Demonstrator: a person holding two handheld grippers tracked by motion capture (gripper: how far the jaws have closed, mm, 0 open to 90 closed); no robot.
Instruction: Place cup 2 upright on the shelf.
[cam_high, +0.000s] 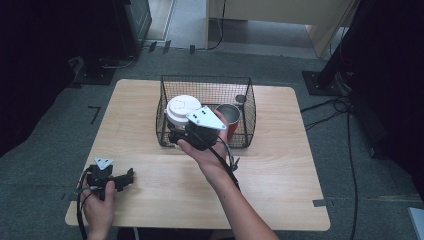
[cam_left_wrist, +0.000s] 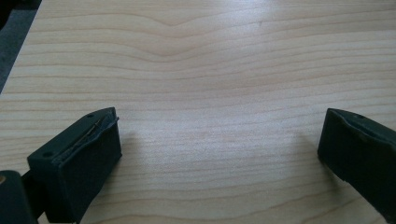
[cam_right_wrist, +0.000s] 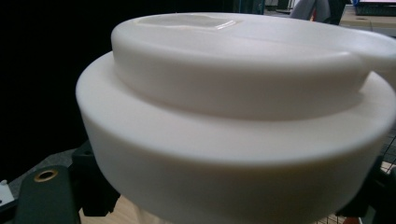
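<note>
A white lidded cup (cam_high: 181, 109) hangs over the left half of a black wire basket (cam_high: 249, 107), held at the level of the basket's rim. My right gripper (cam_high: 176, 131) is shut on it from the near side. In the right gripper view its stepped lid (cam_right_wrist: 233, 93) looms close, with my right gripper (cam_right_wrist: 210, 205) clamped just under the lid. My left gripper (cam_high: 126, 178) rests on the wooden table (cam_high: 280, 170) at the near left. Its jaws stand wide open with nothing between them, and bare wood lies beneath my left gripper (cam_left_wrist: 219, 149).
A red cup (cam_high: 230, 119) with a shiny inside stands in the basket's right half, and a small dark thing (cam_high: 240, 98) lies behind it. The basket sits at the table's far middle. Cables and black stands surround the table on the grey floor.
</note>
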